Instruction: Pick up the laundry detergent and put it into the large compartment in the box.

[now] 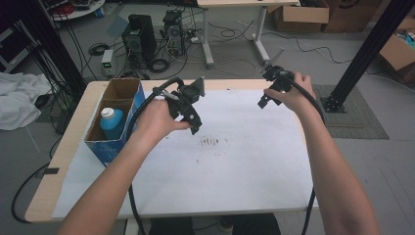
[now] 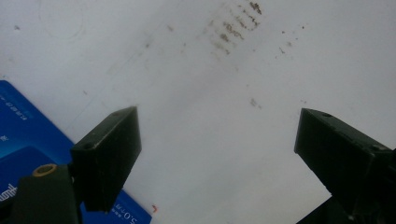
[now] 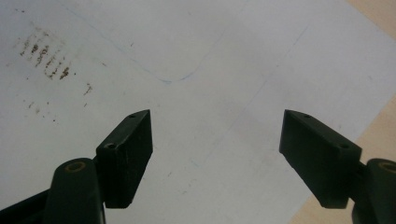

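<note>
Wooden table (image 1: pixel 73 127) under a white paper sheet (image 1: pixel 235 171) covering nearly the whole top, a bare wood strip left along the near-left edge and the far edge. Faint brown smudges (image 1: pixel 210 143) near the sheet's middle, also seen in the left gripper view (image 2: pixel 233 28) and the right gripper view (image 3: pixel 44 53).

Both forearms reaching in from the bottom edge, angled forward and slightly inward. Left hand (image 1: pixel 156 120) raised above the sheet, wrist bent, wrapped around the left gripper (image 1: pixel 191 110), jaws aimed down and toward the table's middle. Right hand (image 1: pixel 293 95) farther forward near the far right edge, gripping the right gripper (image 1: pixel 266 98), tilted down and to the left. Black cable looping over each wrist.

Left gripper (image 2: pixel 217 140): jaws wide apart, holding nothing, blank paper between them. Right gripper (image 3: pixel 217 144): jaws likewise wide apart, empty, paper beneath and wood at the corner.

Open blue cardboard box (image 1: pixel 125 100) at the table's left edge, just beside the left hand, its blue printed side showing in the left gripper view (image 2: pixel 28 144). Inside its near compartment, upright, a blue bottle (image 1: pixel 112 125) with a white cap (image 1: pixel 107 113). Nothing between either gripper and the box.
</note>
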